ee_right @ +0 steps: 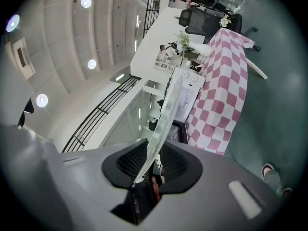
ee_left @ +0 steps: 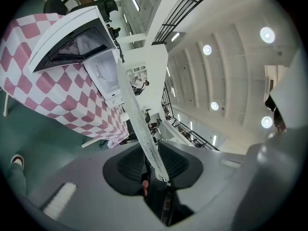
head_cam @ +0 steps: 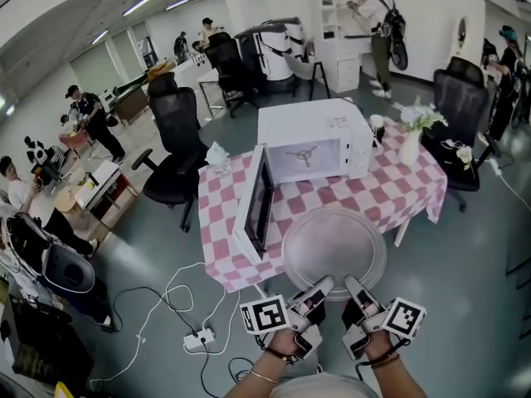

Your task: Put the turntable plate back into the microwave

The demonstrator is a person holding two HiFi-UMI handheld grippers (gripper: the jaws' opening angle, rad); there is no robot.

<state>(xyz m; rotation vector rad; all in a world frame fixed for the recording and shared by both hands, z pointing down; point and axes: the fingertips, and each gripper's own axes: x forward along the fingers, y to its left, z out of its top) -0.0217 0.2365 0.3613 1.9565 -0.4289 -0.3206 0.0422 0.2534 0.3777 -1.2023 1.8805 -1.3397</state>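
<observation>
Left gripper [head_cam: 318, 290] and right gripper [head_cam: 355, 290], side by side, each with its jaws closed narrowly on the near rim of the glass turntable plate [head_cam: 333, 243], which extends level ahead of both tools. Beyond the plate's far edge stands the microwave [head_cam: 315, 143] on a checked tablecloth [head_cam: 398, 191]. Its door [head_cam: 255, 210] hangs open ahead-left of the left gripper.

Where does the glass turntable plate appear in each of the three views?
Head view: the plate is flat, at lower centre.
Left gripper view: edge-on strip, centre, in the left tool.
Right gripper view: edge-on strip, centre, in the right tool.
Shared landmark: the pink checked tablecloth.
</observation>
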